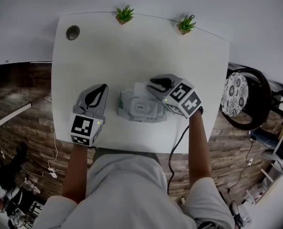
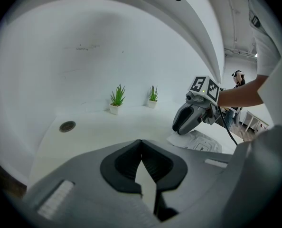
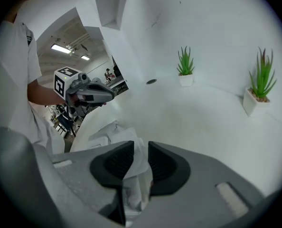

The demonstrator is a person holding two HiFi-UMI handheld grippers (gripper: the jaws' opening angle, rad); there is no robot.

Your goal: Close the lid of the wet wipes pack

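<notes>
Pinching wet wipes pack (image 1: 140,107) edge: right tool (image 3: 136,148), jaws narrow. Left tool (image 2: 141,141) closed, empty, beside pack.

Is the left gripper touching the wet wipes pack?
No, bare table shows between the left gripper and the wet wipes pack.

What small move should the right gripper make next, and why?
Probably swing the right gripper toward the person, folding the lid down over the wet wipes pack: its jaws seem to pinch the raised white lid, and the shut left gripper is beside the pack.
</notes>
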